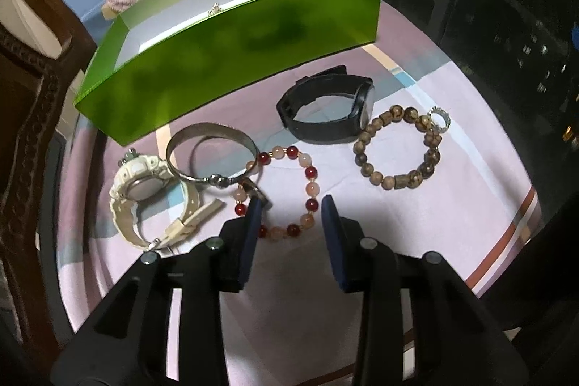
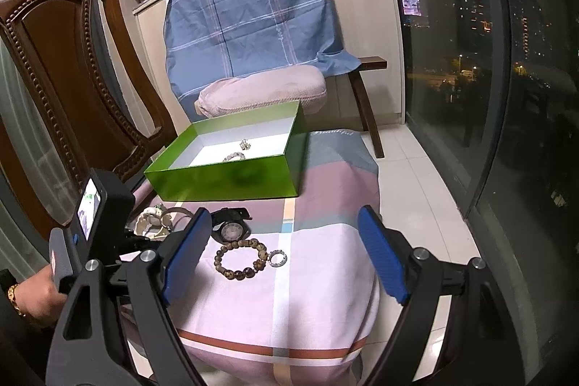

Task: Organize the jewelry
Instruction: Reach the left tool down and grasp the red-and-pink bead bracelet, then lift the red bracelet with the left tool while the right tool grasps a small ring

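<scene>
The red bracelet [image 1: 282,192] lies flat on the cloth [image 1: 470,169] right under my left gripper [image 1: 291,205], whose jaws stand apart and empty, the left finger over the beads on that side and near a small ring [image 1: 255,190] that touches the strand. I judge this is the approach to the next pick: several pieces are not yet boxed.

Beside the red bracelet sit the bangle [image 1: 213,152] and the white watch [image 1: 152,190] to the left, the black watch [image 1: 325,114] behind, the brown bracelet [image 1: 398,147] to the right with a silver ring [image 1: 439,118] touching its far end.

Behind them all stands the green box [image 1: 231,60]. The right view shows a pale bracelet [image 2: 233,156] and a small trinket [image 2: 245,143] already in it.

My right gripper [image 2: 286,254] hangs above the near table edge, jaws wide apart, holding nothing, with the brown bracelet ahead between its fingers.

Next I would lower the left jaws over one side of the bead strand, close on it without catching the ring, then lift clear of the box wall. Beads may roll out of a shallow pinch.
</scene>
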`<state>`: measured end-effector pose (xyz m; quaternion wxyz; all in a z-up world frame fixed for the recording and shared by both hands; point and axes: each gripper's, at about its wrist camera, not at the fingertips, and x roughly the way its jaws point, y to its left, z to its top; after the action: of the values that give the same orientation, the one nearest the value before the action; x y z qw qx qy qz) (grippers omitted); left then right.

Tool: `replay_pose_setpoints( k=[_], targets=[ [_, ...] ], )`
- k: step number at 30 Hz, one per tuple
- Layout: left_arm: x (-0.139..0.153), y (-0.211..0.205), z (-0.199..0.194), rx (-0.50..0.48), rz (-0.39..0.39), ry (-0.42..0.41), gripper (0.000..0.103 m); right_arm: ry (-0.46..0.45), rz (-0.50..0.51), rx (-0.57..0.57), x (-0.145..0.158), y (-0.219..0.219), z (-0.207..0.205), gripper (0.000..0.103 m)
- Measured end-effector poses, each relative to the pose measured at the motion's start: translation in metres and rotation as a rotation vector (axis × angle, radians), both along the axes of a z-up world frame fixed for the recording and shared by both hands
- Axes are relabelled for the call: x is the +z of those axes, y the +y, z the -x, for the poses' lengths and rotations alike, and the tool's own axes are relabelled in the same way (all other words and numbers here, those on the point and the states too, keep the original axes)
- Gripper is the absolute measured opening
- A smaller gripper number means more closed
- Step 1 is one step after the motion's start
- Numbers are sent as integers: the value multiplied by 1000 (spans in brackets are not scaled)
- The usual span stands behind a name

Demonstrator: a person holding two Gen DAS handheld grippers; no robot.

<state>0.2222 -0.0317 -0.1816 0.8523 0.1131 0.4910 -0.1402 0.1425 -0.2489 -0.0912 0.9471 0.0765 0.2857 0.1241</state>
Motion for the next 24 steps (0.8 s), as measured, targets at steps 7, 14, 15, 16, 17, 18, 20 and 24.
replay_pose_setpoints(
  k=[7, 14, 15, 16, 17, 18, 20, 24],
  targets=[
    [-1, 22, -12, 93, 143, 65, 37, 11, 19, 10, -4, 6, -1, 81],
    [-3, 29, -14, 135, 124, 45, 11, 17, 24, 19, -5, 8, 0, 81],
    [-3, 28, -13, 128, 113, 40, 9, 17, 26, 20, -5, 9, 1, 81],
    [-3, 25, -12, 118, 100, 33, 9, 18, 28, 22, -5, 9, 1, 81],
    [-3, 21, -10, 109, 82, 23, 8, 18, 29, 23, -5, 9, 1, 81],
    [-3, 19, -10, 102, 67, 15, 8, 19, 30, 23, -5, 9, 1, 81],
    [-3, 12, -4, 86, 47, 1, 8, 20, 30, 24, -5, 9, 1, 81],
    [9, 2, 12, 42, 26, -53, 8, 21, 28, 22, -5, 9, 1, 81]
  ],
)
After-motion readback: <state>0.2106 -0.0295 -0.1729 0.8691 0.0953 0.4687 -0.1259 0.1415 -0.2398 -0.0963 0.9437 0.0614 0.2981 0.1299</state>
